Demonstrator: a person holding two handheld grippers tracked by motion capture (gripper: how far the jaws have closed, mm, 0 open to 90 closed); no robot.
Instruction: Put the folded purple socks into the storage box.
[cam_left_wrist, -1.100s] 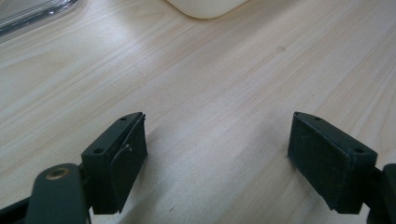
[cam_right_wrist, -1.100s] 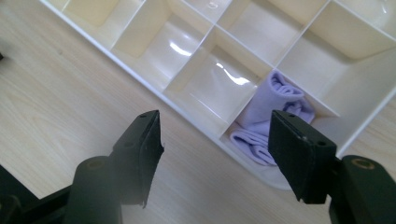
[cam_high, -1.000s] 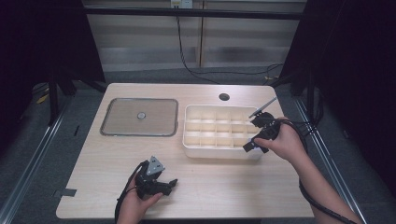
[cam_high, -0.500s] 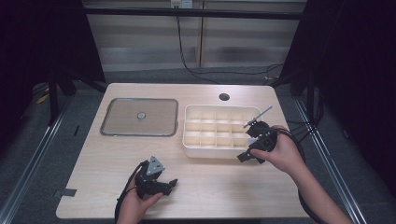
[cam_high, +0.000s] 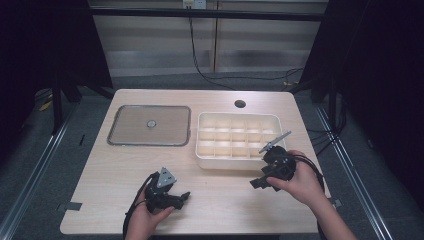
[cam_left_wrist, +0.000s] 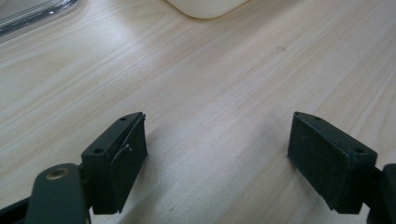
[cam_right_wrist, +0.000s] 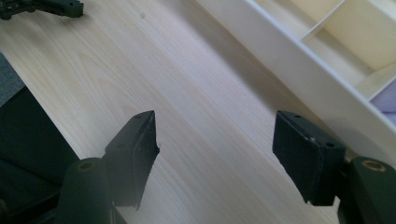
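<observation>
A cream divided box (cam_high: 237, 140) sits on the right half of the wooden table (cam_high: 110, 165), its compartments bare as far as I can tell. My right gripper (cam_high: 256, 184) is held just in front of the box's front right corner, jaws wide apart with nothing between them; in its own view the box wall (cam_right_wrist: 299, 70) runs past the gripper (cam_right_wrist: 217, 158) at upper right. My left gripper (cam_high: 184, 196) rests near the table's front edge, open and empty, pointing right. The left gripper view shows that gripper (cam_left_wrist: 217, 161) over bare wood and the box's corner (cam_left_wrist: 205, 7) far ahead.
A clear flat lid with a metal rim (cam_high: 149, 125) lies at the table's left rear. A round cable hole (cam_high: 240, 104) is behind the box. Dark floor and rails surround the table; a black cable hangs at the back.
My right gripper has moved down and left, from over the box's right end to the table in front of the box. The left gripper has stayed put.
</observation>
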